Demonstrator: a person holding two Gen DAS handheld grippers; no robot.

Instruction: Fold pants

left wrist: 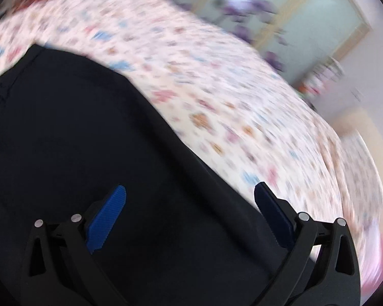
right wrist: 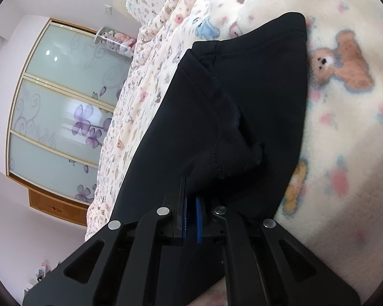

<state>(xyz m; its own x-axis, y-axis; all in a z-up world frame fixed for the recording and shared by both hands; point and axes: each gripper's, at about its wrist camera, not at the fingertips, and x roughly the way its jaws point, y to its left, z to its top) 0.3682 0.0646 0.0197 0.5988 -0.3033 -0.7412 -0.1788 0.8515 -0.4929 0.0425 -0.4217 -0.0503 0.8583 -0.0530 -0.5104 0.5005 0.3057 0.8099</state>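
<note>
Black pants (right wrist: 232,117) are seen spread on a bear-print fleece blanket (right wrist: 344,132) that covers a bed. In the right wrist view, the right gripper (right wrist: 191,216) is pressed nearly closed, its blue pads (right wrist: 198,219) pinched on a fold of the pants' dark fabric at the near end of the garment. A stitched seam (right wrist: 204,94) is shown running away from the gripper toward the pants' far corner, where a rounded edge is laid against the blanket beside a printed brown bear (right wrist: 342,63). Open blanket is left on that side of the pants; on the other side, the blanket's rumpled border is met just past the pants' long edge, with a sliding wardrobe door (right wrist: 61,117) decorated in purple flowers well beyond it.

In the blurred left wrist view, the left gripper (left wrist: 190,199) is held wide open above the pants (left wrist: 76,140), nothing caught between its blue pads (left wrist: 107,219). The pants' long edge is shown crossing diagonally between the fingers, with bare blanket (left wrist: 191,76) stretching beyond it.
</note>
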